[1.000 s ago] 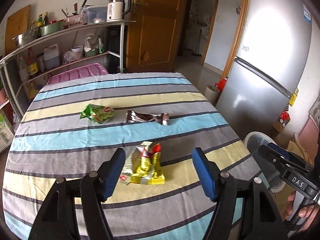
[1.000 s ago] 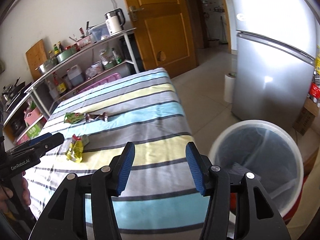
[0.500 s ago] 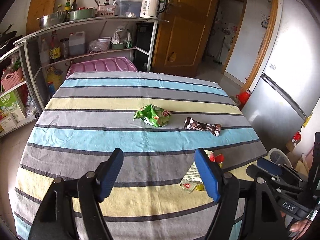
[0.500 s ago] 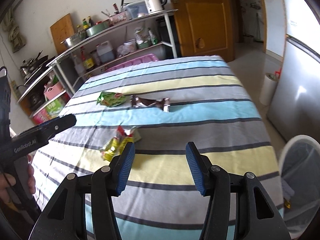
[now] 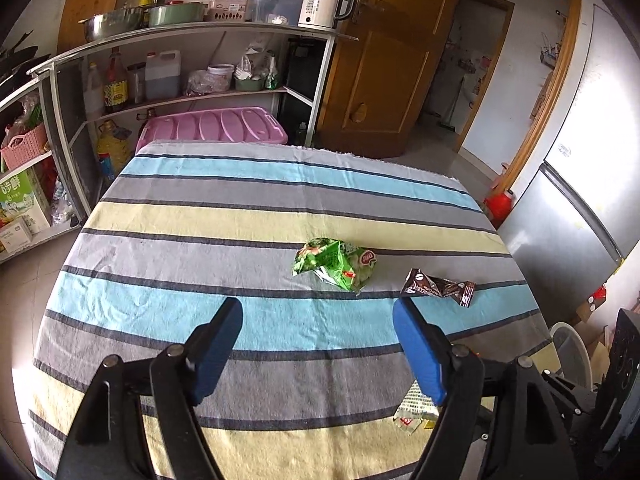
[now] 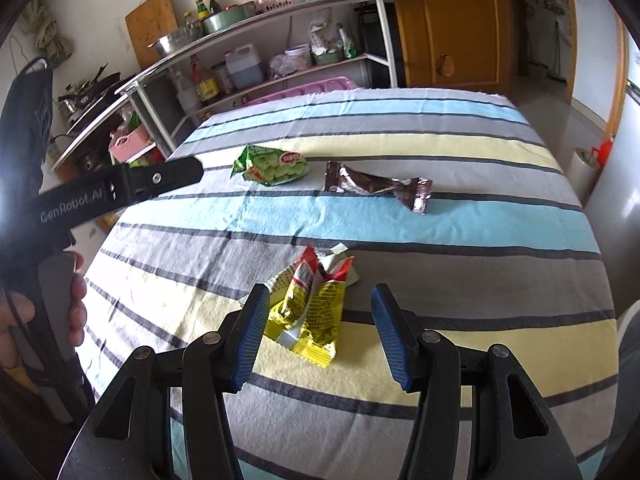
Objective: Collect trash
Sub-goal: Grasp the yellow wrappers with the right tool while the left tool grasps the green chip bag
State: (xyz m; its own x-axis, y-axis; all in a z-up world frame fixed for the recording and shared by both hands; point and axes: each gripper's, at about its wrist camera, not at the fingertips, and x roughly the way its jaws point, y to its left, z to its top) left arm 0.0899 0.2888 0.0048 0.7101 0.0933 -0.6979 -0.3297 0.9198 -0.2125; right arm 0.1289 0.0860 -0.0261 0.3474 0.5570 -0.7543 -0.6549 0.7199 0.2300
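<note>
3 crumpled wrappers lie on the striped surface: a yellow-and-red wrapper nearest the edge, a green wrapper farther in, and a brown wrapper beside the green one, the 2 apart. The right gripper is wide open and holds nothing, its blue pads on either side of the yellow-and-red wrapper without touching it. The left gripper is also wide open and empty, over bare cloth short of the green wrapper. A white bin stands on the floor off the surface's right edge. Behind are a metal shelf carrying bowls and a kettle, and a wooden door.
</note>
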